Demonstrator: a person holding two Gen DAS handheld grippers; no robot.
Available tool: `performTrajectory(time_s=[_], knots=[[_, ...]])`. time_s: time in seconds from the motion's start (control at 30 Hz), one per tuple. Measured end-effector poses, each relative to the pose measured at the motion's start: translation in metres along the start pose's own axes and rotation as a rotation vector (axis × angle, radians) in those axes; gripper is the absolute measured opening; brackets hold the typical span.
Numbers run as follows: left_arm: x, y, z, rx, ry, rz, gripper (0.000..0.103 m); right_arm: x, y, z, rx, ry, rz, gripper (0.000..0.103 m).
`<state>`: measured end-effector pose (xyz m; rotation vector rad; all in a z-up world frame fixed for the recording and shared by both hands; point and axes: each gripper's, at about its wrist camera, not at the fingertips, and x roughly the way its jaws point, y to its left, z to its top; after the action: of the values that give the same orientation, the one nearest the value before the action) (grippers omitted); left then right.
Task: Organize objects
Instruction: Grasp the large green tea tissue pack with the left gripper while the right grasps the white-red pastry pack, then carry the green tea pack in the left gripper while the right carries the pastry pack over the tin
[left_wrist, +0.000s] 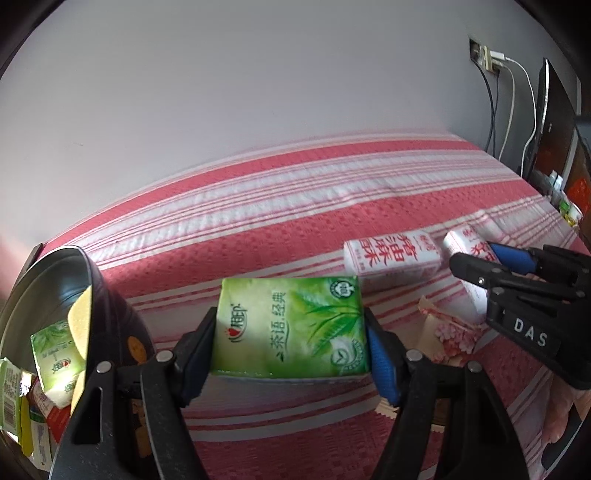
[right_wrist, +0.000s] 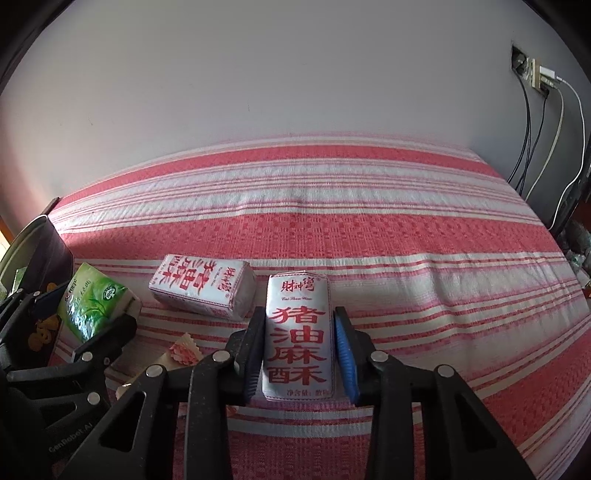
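Tissue pack (left_wrist: 290, 328): clamped in left tool (left_wrist: 291, 354)
Snack pack (right_wrist: 299, 336): clamped in right tool (right_wrist: 299, 354)
Risk: soft packs slipping out over bed (right_wrist: 406, 236)

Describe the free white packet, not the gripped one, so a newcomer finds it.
On the red-and-white striped bedspread, look just left of the right gripper. The loose white rectangular packet with red characters lies flat and angled. Its upright twin packet sits between that gripper's fingers; this one is untouched.
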<state>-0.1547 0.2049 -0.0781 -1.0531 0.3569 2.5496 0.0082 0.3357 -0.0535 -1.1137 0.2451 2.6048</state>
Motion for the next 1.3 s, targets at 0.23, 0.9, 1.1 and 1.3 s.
performTrajectory(time_s=[0.23, 0.9, 1.1, 1.3], knots=[[-0.008, 0.007, 0.002, -0.029, -0.051, 0.022, 0.072, -0.004, 0.004, -0.001, -0.01, -0.028, -0.011, 0.038], [-0.038, 0.014, -0.002, -0.049, -0.214, 0.093, 0.073, -0.037, 0.004, -0.006, -0.014, -0.217, 0.022, 0.037], [-0.043, 0.016, -0.003, -0.065, -0.242, 0.106, 0.073, -0.042, 0.004, -0.008, -0.013, -0.248, 0.019, 0.037], [-0.048, 0.017, -0.006, -0.082, -0.268, 0.121, 0.073, -0.046, 0.004, -0.01, -0.018, -0.275, 0.016, 0.038]])
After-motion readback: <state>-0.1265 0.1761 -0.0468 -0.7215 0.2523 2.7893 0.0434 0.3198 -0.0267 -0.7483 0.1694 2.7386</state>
